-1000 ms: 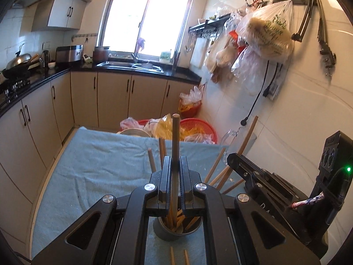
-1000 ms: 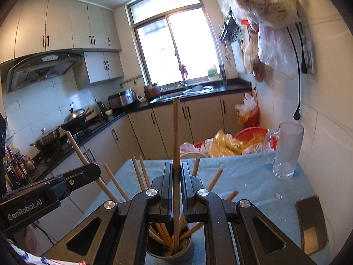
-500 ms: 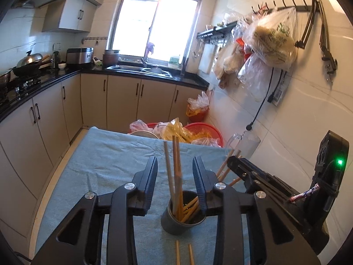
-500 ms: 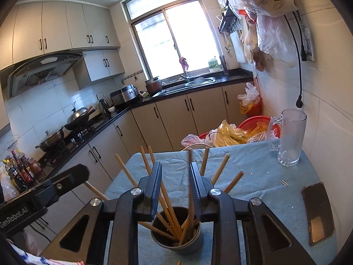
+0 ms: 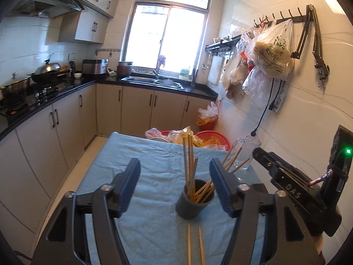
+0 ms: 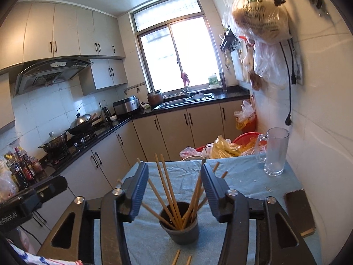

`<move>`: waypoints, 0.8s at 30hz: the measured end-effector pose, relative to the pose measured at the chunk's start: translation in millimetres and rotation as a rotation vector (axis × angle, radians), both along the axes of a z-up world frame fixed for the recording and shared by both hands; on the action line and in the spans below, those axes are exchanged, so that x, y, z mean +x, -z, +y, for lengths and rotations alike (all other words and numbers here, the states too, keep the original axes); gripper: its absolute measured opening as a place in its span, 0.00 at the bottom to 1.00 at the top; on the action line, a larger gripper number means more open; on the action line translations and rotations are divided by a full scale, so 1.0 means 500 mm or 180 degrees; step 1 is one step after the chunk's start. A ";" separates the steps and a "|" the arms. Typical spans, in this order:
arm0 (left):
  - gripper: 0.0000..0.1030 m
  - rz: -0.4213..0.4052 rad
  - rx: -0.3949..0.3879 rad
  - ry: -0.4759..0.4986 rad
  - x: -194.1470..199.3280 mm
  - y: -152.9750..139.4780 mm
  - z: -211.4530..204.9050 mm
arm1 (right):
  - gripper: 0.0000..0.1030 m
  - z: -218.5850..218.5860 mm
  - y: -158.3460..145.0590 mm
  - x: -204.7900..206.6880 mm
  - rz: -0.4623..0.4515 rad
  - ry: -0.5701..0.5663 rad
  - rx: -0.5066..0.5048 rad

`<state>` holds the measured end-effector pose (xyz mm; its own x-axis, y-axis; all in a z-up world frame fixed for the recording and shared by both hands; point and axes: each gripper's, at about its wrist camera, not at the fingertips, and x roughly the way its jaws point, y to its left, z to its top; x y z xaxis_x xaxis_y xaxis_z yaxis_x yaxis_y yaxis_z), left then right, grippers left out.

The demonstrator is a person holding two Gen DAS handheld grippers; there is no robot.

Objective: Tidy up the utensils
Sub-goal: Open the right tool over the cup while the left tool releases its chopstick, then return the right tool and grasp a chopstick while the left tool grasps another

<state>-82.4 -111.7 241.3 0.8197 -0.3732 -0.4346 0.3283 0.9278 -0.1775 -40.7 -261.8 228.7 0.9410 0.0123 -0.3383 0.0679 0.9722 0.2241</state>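
Most of the chopsticks (image 5: pixel 190 167) are already gathered in the dark cup (image 5: pixel 194 201), which stands on the blue cloth (image 5: pixel 141 154) at the lower middle of both views; the sticks lean in several directions, some upright, some fanned toward the right. Two chopsticks (image 5: pixel 194 246) are left lying flat on the cloth at the bottom edge of the frame, just in front of the cup, and are judged to be the remaining work. The left gripper (image 5: pixel 174 187) is seen with its jaws opening, wide apart on either side of the cup, with nothing pressed between the pads. The right gripper (image 6: pixel 173 190) is likewise opening, its jaws framing the sticks without gripping any. A glass mug (image 6: pixel 274 152) and a phone (image 6: pixel 299 212) are seen at the right of the right wrist view, untouched.
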 end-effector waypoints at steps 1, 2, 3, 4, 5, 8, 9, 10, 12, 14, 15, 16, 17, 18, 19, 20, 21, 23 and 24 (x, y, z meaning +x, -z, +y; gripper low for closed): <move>0.68 0.0002 -0.0003 -0.0021 -0.011 0.003 0.009 | 0.59 0.001 0.001 -0.008 0.0002 0.0002 -0.0008; 0.69 0.0006 0.0001 -0.0034 -0.015 0.005 0.013 | 0.60 0.001 0.002 -0.018 0.0012 0.0006 -0.0016; 0.71 0.0015 0.0020 -0.0054 -0.026 0.011 0.019 | 0.62 0.002 0.008 -0.031 0.0041 0.0017 -0.0028; 0.72 0.0027 0.0040 -0.0069 -0.033 0.018 0.023 | 0.63 0.002 0.012 -0.038 0.0067 0.0024 -0.0036; 0.74 0.0053 0.0074 -0.0092 -0.041 0.029 0.030 | 0.63 0.002 0.022 -0.046 0.0119 0.0035 -0.0047; 0.74 0.0114 0.0151 -0.0146 -0.057 0.055 0.040 | 0.63 -0.005 0.054 -0.064 0.0271 0.0066 -0.0037; 0.74 0.0146 0.0189 -0.0171 -0.064 0.068 0.044 | 0.63 -0.009 0.068 -0.069 0.0334 0.0075 -0.0016; 0.74 0.0180 0.0226 -0.0193 -0.071 0.080 0.049 | 0.63 -0.013 0.084 -0.075 0.0404 0.0082 0.0011; 0.74 0.0225 0.0277 -0.0242 -0.082 0.101 0.061 | 0.63 -0.021 0.115 -0.084 0.0535 0.0097 0.0068; 0.74 0.0273 0.0333 -0.0305 -0.093 0.123 0.070 | 0.63 -0.026 0.140 -0.090 0.0634 0.0112 0.0106; 0.74 0.0320 0.0357 -0.0354 -0.100 0.137 0.078 | 0.63 -0.027 0.162 -0.094 0.0712 0.0120 0.0129; 0.74 0.0355 0.0351 -0.0394 -0.105 0.148 0.084 | 0.63 -0.028 0.176 -0.096 0.0762 0.0123 0.0143; 0.74 0.0393 0.0321 -0.0455 -0.112 0.165 0.094 | 0.63 -0.028 0.193 -0.097 0.0821 0.0121 0.0161; 0.74 0.0431 0.0318 -0.0497 -0.116 0.180 0.100 | 0.63 -0.026 0.219 -0.099 0.0906 0.0111 0.0184; 0.74 0.0479 0.0353 -0.0515 -0.115 0.194 0.102 | 0.63 -0.024 0.238 -0.098 0.0972 0.0098 0.0196; 0.74 0.0518 0.0401 -0.0513 -0.113 0.204 0.099 | 0.63 -0.018 0.255 -0.096 0.1038 0.0080 0.0204; 0.74 0.0585 0.0498 -0.0521 -0.108 0.216 0.098 | 0.63 -0.013 0.278 -0.093 0.1141 0.0045 0.0208; 0.74 0.0601 0.0583 -0.0601 -0.104 0.226 0.101 | 0.63 -0.003 0.305 -0.089 0.1264 -0.0003 0.0179; 0.74 0.0585 0.0579 -0.0625 -0.103 0.227 0.103 | 0.63 0.003 0.321 -0.088 0.1329 -0.0028 0.0147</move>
<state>-134.0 -59.9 127.8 0.7700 -0.1182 -0.6270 0.1176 0.9921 -0.0426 -84.6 -260.2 68.1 0.7230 0.0438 -0.6894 0.1539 0.9627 0.2225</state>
